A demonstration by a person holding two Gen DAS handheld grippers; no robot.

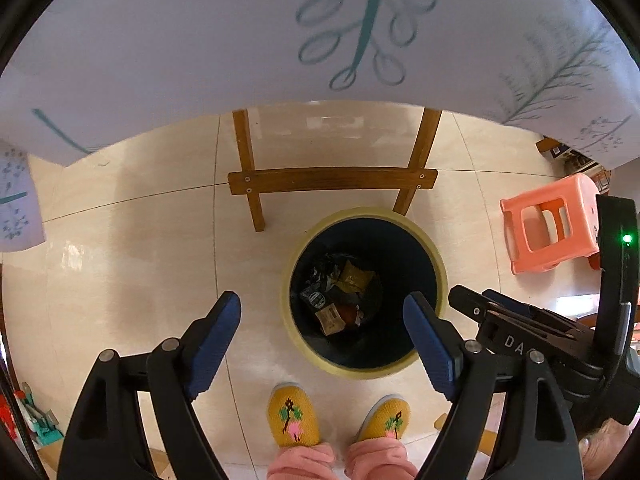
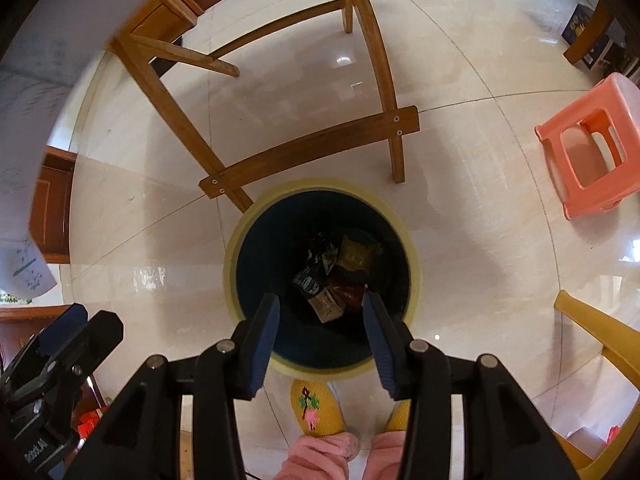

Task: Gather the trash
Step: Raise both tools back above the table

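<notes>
A round trash bin with a pale yellow rim (image 1: 439,264) (image 2: 414,264) stands on the tiled floor, seen from above. Several crumpled wrappers (image 1: 338,300) (image 2: 332,280) lie at its dark bottom, black, yellow, red and tan. My left gripper (image 1: 322,310) is open and empty, high above the bin's left side. My right gripper (image 2: 320,308) is open and empty, held over the bin's near half. The right gripper's body also shows in the left wrist view (image 1: 532,328), and the left gripper's body shows in the right wrist view (image 2: 56,352).
Wooden table legs with a crossbar (image 1: 332,179) (image 2: 312,152) stand just behind the bin. A white patterned tablecloth (image 1: 200,40) hangs above. A pink plastic stool (image 1: 550,226) (image 2: 592,144) stands to the right. A yellow chair (image 2: 596,332) is at right. My yellow slippers (image 1: 294,416) are in front.
</notes>
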